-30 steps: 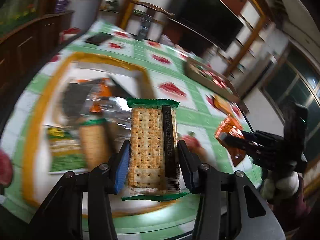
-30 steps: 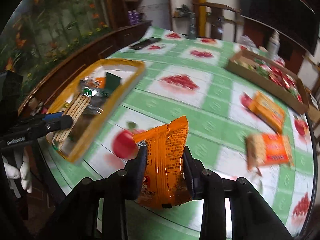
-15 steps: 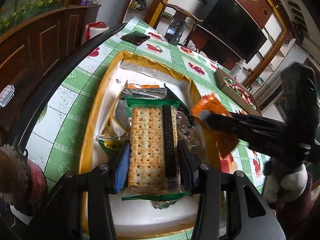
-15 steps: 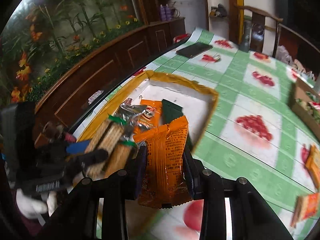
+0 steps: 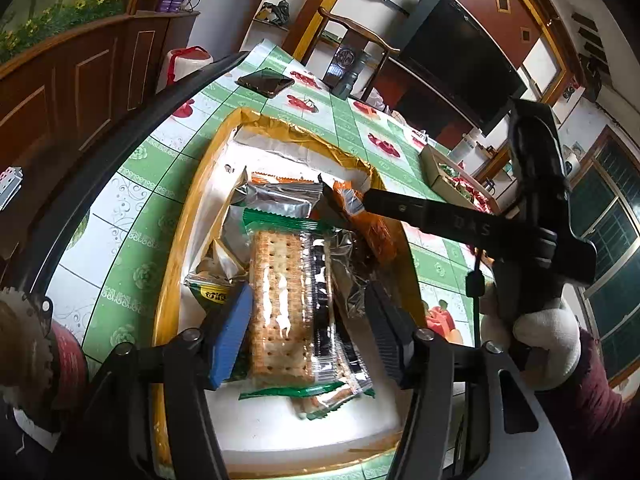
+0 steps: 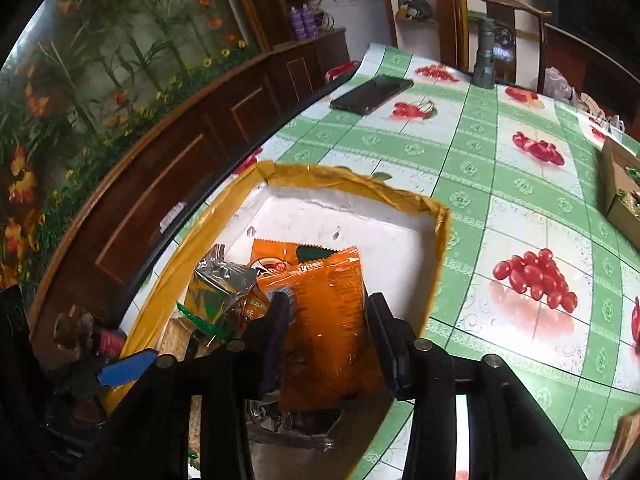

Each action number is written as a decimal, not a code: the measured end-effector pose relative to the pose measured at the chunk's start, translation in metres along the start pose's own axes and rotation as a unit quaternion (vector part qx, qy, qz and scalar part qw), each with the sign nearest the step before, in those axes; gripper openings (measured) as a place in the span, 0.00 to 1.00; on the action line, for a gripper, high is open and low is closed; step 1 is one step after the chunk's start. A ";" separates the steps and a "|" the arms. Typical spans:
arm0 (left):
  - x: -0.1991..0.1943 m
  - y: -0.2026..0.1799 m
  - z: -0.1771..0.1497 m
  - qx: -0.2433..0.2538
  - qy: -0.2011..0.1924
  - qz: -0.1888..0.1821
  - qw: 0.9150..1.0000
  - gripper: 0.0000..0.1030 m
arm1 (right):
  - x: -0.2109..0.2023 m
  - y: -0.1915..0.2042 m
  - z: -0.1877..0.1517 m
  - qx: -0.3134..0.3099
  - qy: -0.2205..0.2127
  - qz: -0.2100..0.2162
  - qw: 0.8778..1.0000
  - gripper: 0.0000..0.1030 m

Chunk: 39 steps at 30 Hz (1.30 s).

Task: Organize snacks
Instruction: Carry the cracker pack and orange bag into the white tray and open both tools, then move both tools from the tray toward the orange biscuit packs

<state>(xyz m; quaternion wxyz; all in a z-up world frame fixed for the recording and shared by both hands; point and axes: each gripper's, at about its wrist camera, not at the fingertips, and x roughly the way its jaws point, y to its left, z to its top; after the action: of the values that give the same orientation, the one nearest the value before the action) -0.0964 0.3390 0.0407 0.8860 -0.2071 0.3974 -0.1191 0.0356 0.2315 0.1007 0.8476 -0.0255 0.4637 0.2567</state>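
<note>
While both jaws are opening, two snacks are being let go into the tray (image 5: 176, 240)
Cracker pack (image 5: 280, 304) lies loose between left gripper (image 5: 308, 328) pads; orange packet (image 6: 328, 320) between right gripper (image 6: 332, 332) pads; more snacks are left on the table (image 6: 520, 208)

The left tongs (image 5: 308, 332) are opening around a green-trimmed cracker pack (image 5: 286, 312) lying inside the yellow-rimmed tray (image 5: 176, 248) near the desk's (image 5: 132, 216) left edge. The right tongs (image 5: 372, 200) reach in from the right, at an orange packet (image 5: 374, 232).

Yellow-rimmed trays (image 5: 188, 216): one
Cracker packets (image 5: 286, 312) in the tray: two at least
Orange snack packets (image 6: 332, 320): two
Silver foil packets (image 5: 280, 196): one
Phones (image 6: 370, 94), far: one
Cardboard boxes (image 6: 616, 184), right: one
</note>
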 end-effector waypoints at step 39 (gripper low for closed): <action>0.010 -0.189 -0.058 0.210 0.004 0.150 0.966 0.72 | -0.148 -0.114 -0.156 0.111 -0.092 -0.024 0.989 0.61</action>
<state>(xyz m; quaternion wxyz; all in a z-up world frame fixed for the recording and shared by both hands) -0.1422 0.1520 0.0867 0.9159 0.0462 0.3930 -0.0669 -0.0976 0.0278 0.1084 0.8902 0.0814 0.4085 0.1844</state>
